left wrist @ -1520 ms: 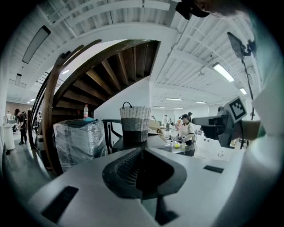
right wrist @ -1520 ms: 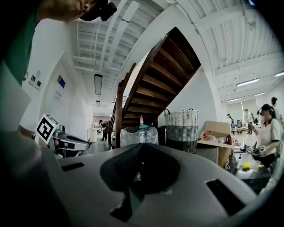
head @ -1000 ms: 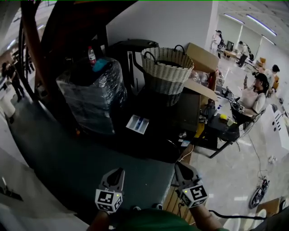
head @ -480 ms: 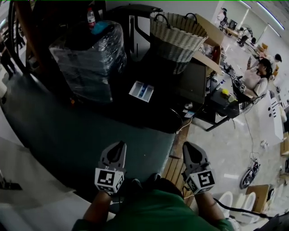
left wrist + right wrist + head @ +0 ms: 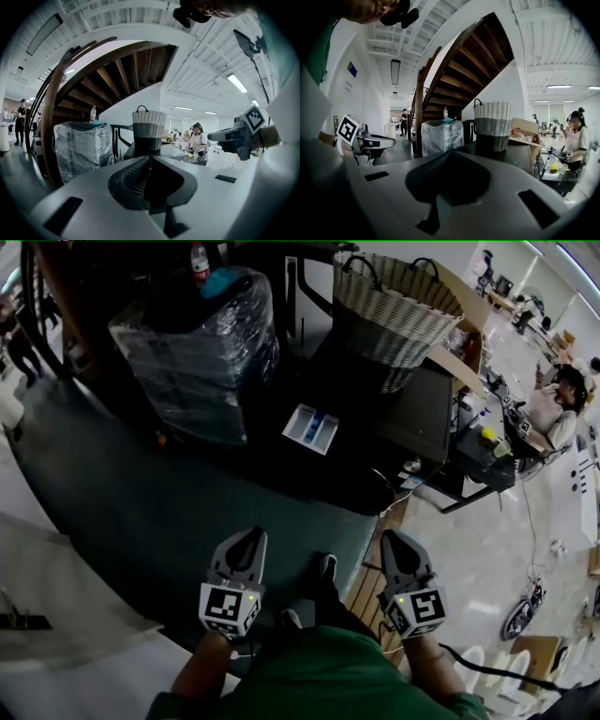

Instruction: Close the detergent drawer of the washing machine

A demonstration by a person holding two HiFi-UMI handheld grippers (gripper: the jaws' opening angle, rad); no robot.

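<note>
The white detergent drawer point(image 5: 312, 427) sticks out open from the front of the black washing machine point(image 5: 424, 418), with blue marks in its compartments. Both grippers are held low, near the person's body and well short of the drawer. My left gripper point(image 5: 251, 540) is shut with nothing in it, and its jaws meet in the left gripper view point(image 5: 150, 158). My right gripper point(image 5: 392, 542) is also shut and empty, its jaws closed together in the right gripper view point(image 5: 449, 154). The drawer is hidden behind the jaws in both gripper views.
A woven basket point(image 5: 398, 301) stands on the machine beside a cardboard box point(image 5: 459, 329). A plastic-wrapped bundle point(image 5: 192, 352) sits to the left under a wooden staircase point(image 5: 117, 65). Dark green flooring point(image 5: 141, 512) lies in front. A person point(image 5: 562, 404) sits at a desk on the right.
The view has dropped and drawn closer to the machine. Both grippers sit higher in the head view and stay shut. The drawer is still out.
</note>
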